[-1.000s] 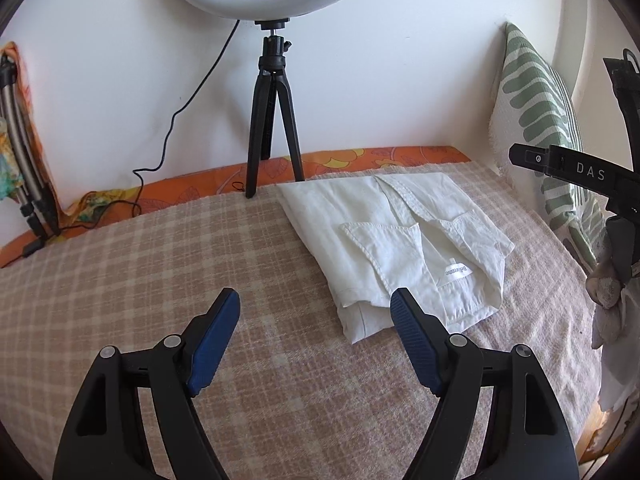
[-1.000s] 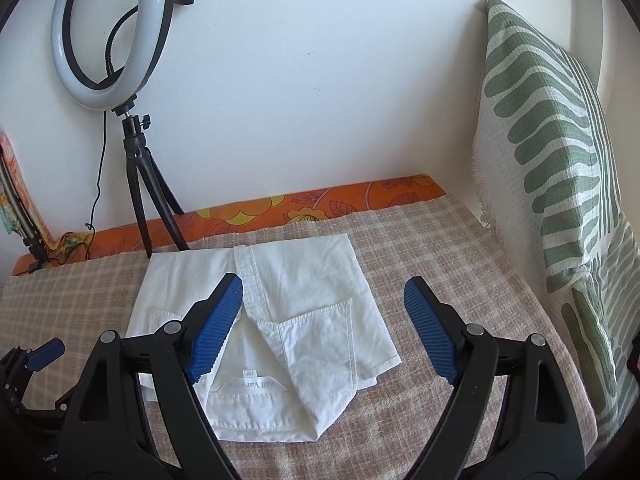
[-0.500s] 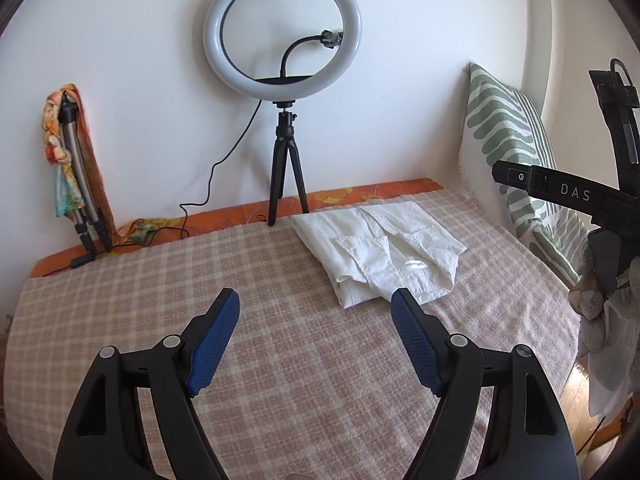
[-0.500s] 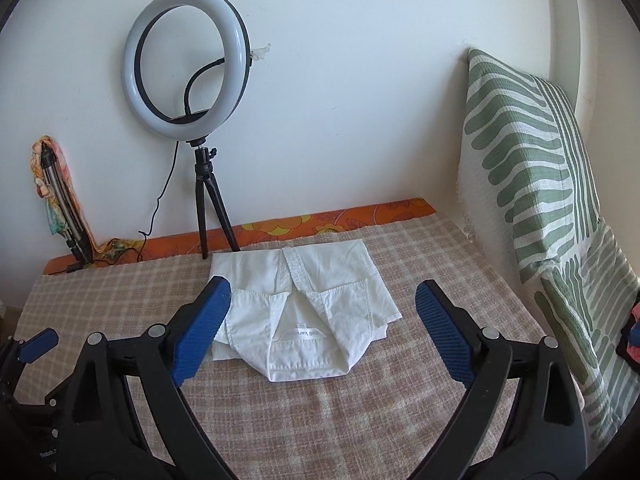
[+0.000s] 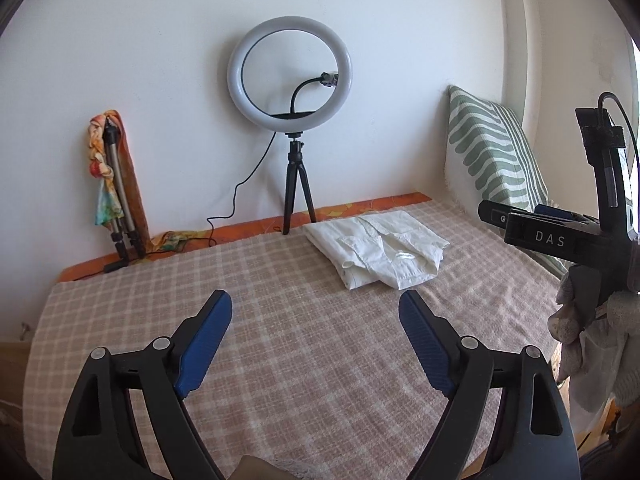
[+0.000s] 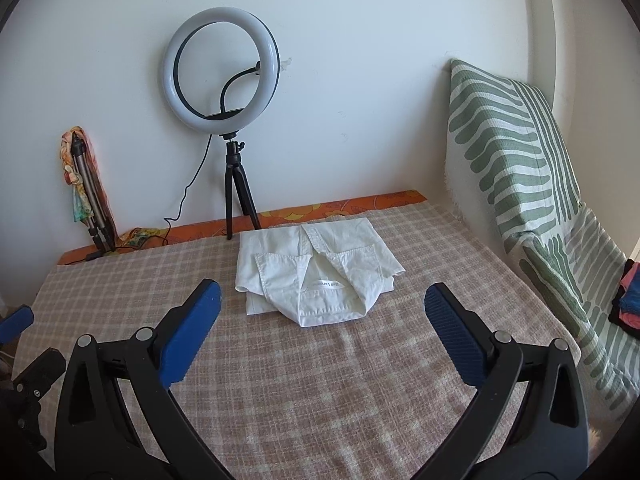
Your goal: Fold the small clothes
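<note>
Both your left gripper [image 5: 316, 344] and right gripper [image 6: 322, 332] have just opened wide, holding nothing; the white shirt [image 6: 316, 268] looks folded, so keep clear of it.

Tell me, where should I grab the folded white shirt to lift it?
Probably grip the folded white shirt by its thick near edge, coming in low from the front. The layers stack there, so one pinch catches them all. The far side lies thin and flat.
</note>
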Demonstrator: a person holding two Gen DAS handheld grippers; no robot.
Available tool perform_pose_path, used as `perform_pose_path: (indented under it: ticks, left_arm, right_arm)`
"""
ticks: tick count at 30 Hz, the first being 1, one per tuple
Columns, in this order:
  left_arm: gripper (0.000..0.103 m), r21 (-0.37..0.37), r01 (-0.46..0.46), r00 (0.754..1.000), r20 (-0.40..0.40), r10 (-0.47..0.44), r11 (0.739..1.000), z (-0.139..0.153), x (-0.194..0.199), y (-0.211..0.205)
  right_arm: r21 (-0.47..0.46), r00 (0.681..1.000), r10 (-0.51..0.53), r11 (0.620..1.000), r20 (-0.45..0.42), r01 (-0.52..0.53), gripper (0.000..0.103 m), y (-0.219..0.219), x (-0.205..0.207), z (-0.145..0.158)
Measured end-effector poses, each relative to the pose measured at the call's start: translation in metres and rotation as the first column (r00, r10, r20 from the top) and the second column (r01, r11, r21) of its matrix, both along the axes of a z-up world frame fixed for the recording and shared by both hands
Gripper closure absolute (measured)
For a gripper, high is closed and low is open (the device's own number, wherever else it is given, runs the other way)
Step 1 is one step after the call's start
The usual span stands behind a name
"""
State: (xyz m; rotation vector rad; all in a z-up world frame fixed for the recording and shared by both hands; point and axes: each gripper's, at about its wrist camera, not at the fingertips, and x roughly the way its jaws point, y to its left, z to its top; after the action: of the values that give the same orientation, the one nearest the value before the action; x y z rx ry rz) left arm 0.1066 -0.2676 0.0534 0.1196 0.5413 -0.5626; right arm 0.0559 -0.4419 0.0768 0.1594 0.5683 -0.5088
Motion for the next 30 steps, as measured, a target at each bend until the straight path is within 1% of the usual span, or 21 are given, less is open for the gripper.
perform_pose_path:
  ticks: [2,4,6,7,12,14,17,25,30]
  left_arm:
    - [0.016,0.000,-0.001,1.000,0.009,0.001,1.000,-0.001,-0.005,0.004]
    - [0.012,-0.004,0.004,1.000,0.018,-0.004,1.000,-0.002,-0.009,0.006]
    - [0.002,0.001,0.001,1.000,0.029,-0.002,1.000,-0.004,-0.014,0.007]
    - [0.001,0.006,-0.004,0.999,0.039,0.003,1.000,-0.005,-0.016,0.007]
    - [0.001,0.041,-0.012,0.998,0.069,0.009,0.999,-0.010,-0.020,0.004]
    - [0.001,0.052,-0.020,0.998,0.058,0.017,0.998,-0.014,-0.019,0.003]
    - [0.001,0.049,-0.027,0.999,0.038,0.025,0.998,-0.018,-0.017,0.004]
    - [0.001,0.069,-0.026,1.000,0.018,0.025,0.997,-0.026,-0.019,0.004]
    - [0.001,0.073,-0.024,1.000,0.013,0.023,0.997,-0.027,-0.019,0.004]
  right_arm:
    - [-0.003,1.000,-0.009,1.000,0.005,0.009,0.000,0.006,-0.006,-0.005]
    - [-0.006,1.000,-0.007,1.000,0.008,0.007,0.000,0.010,-0.010,-0.010]
    - [0.004,1.000,-0.005,1.000,0.012,0.005,0.000,0.012,-0.011,-0.015]
    - [0.011,1.000,-0.006,1.000,0.017,0.006,0.000,0.013,-0.013,-0.018]
    - [-0.008,0.999,-0.014,1.000,0.036,0.014,0.000,0.017,-0.014,-0.027]
    - [0.000,0.999,-0.009,1.000,0.040,0.009,0.000,0.017,-0.014,-0.029]
    - [-0.006,0.999,-0.008,1.000,0.045,0.008,0.000,0.019,-0.013,-0.035]
    - [-0.017,1.000,0.014,1.000,0.023,-0.014,0.000,0.020,-0.006,-0.044]
    - [0.017,0.999,-0.004,1.000,0.034,0.004,0.000,0.015,-0.006,-0.047]
